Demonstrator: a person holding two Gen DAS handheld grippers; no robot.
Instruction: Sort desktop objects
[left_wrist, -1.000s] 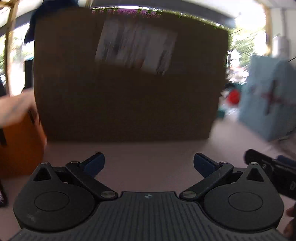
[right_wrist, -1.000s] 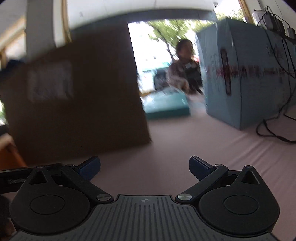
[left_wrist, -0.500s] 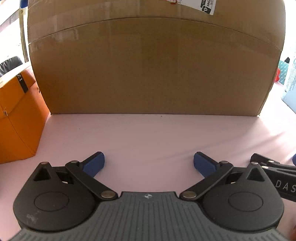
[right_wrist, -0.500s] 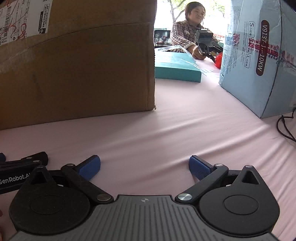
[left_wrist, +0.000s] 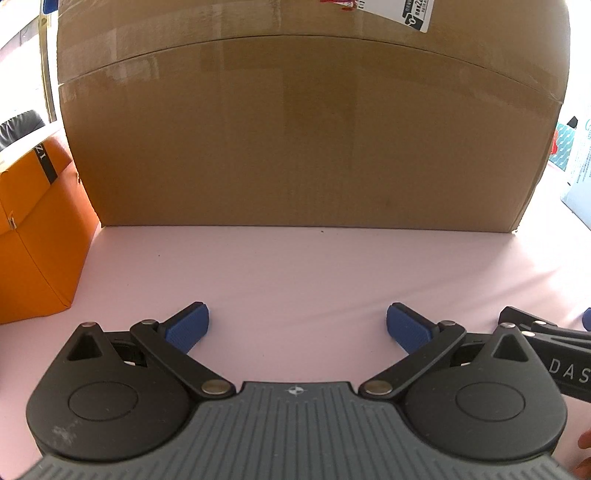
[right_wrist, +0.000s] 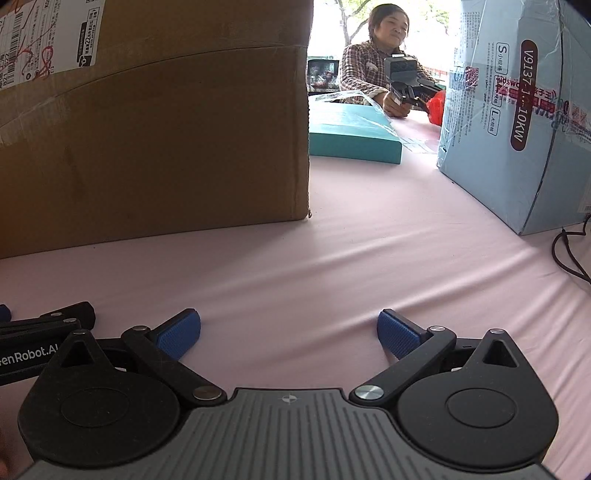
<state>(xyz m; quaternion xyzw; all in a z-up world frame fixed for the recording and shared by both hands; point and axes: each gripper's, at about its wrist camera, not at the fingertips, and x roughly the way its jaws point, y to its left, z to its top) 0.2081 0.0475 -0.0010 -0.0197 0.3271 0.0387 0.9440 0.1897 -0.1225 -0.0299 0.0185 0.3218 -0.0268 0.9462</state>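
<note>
My left gripper (left_wrist: 297, 326) is open low over the pink tablecloth (left_wrist: 295, 273), its blue pads wide apart with nothing between them. My right gripper (right_wrist: 289, 334) is open too, beside it on the right, over bare pink cloth (right_wrist: 332, 266). A big brown cardboard box (left_wrist: 303, 125) stands upright straight ahead of the left gripper; in the right wrist view the same box (right_wrist: 155, 140) fills the left half. Each wrist view catches the other gripper at its side edge: the right one (left_wrist: 554, 339) and the left one (right_wrist: 40, 325). No small desktop objects show.
An orange box (left_wrist: 33, 236) sits left of the cardboard box. A light blue carton (right_wrist: 517, 110) stands at the right, with black cables (right_wrist: 569, 254) beside it. A teal flat box (right_wrist: 351, 129) lies behind. A person (right_wrist: 376, 62) across the table holds another gripper device.
A second ago both views were blurred and aimed higher. Both grippers have since dropped close to the tablecloth and settled; the last half second shows almost no motion. Both stayed open.
</note>
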